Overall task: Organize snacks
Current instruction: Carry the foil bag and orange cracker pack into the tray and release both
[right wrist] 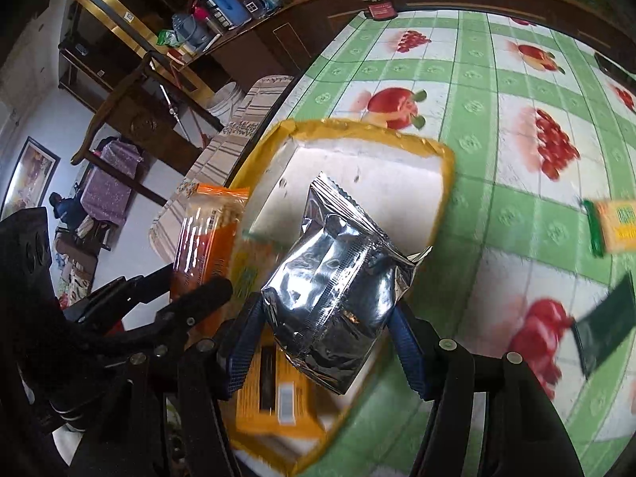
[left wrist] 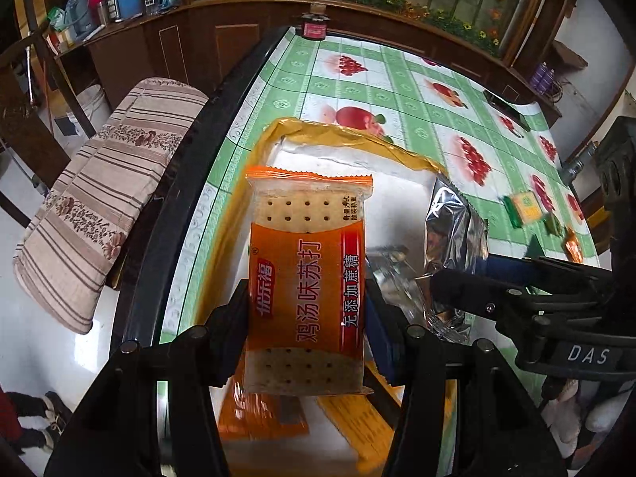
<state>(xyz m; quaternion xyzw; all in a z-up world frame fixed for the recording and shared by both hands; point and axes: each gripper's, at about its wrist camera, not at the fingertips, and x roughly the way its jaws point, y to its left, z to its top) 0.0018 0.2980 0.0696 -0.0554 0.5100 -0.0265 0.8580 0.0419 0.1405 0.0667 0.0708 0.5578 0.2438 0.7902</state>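
Left wrist view: our left hand-held gripper [left wrist: 306, 318] is clamped on the orange cracker pack [left wrist: 308, 282], pads on its two long edges. The pack's long axis runs straight out along the fingers, sealed end far. Directly beneath and beyond it is the yellow-rimmed white tray [left wrist: 349, 135] on the checked surface [left wrist: 397, 79]. So the pack sits over the tray's near-left part, and we judge the drop is simply down. The right hand-held gripper [left wrist: 433, 278] comes in from the right with the silver foil packet [left wrist: 453, 222], just beside our pack. Loose small snacks [left wrist: 524, 208] lie far right on the surface, well apart from the tray.

Right wrist view: our right hand-held gripper [right wrist: 326, 342] grips the silver foil packet [right wrist: 338, 298] across its lower body, with the crimped top pointing far and tilted left. The tray [right wrist: 445, 167] lies under and ahead of it, and a yellow pack [right wrist: 274, 393] is already inside near the fingers. The left hand-held gripper [right wrist: 187, 286] with the orange cracker pack [right wrist: 206, 234] is at the tray's left edge.

Both arms are over the tray, and neither is clearly nearer. Clearance between the two loads is the tight bit.
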